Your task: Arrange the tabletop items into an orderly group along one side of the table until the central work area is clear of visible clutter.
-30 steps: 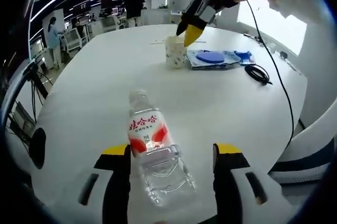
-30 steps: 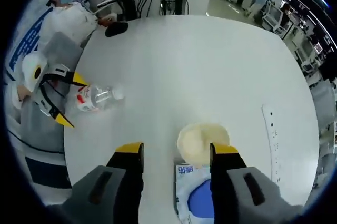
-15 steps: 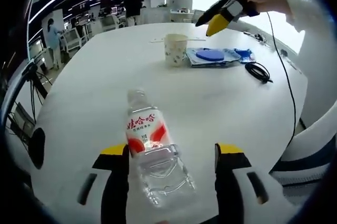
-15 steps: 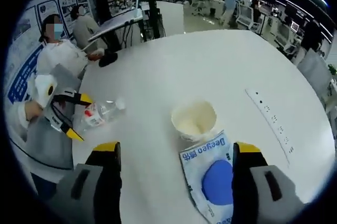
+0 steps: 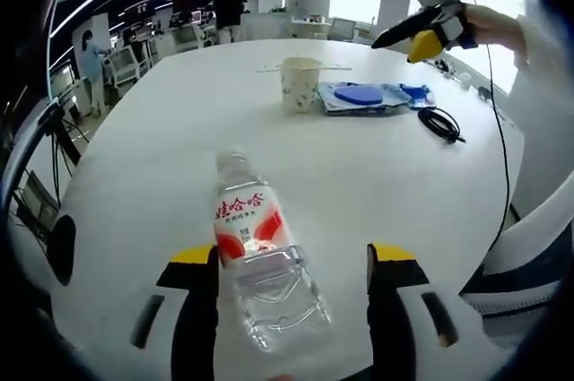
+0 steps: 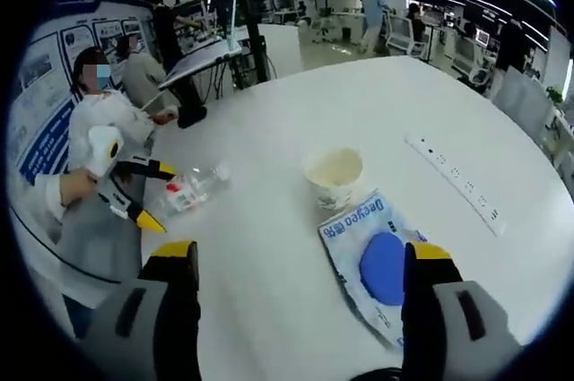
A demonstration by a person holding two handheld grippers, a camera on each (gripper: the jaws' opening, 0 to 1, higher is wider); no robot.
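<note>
A clear water bottle with a red label lies on its side on the white table, cap pointing away. My left gripper is open, one jaw on each side of the bottle's lower half without squeezing it. A paper cup stands upright at the far side, beside a flat blue and white packet. My right gripper is open and empty, raised above the table short of the cup and packet. In the right gripper view, the left gripper sits around the bottle.
A black coiled cable lies right of the packet. A white power strip runs along the far side. The right gripper hangs in the air beyond the packet. A seated person and office desks stand behind the table.
My right gripper has lifted away from over the cup, pulled back towards the table's edge, and its jaws have spread wider. The left gripper and the bottle have stayed put.
</note>
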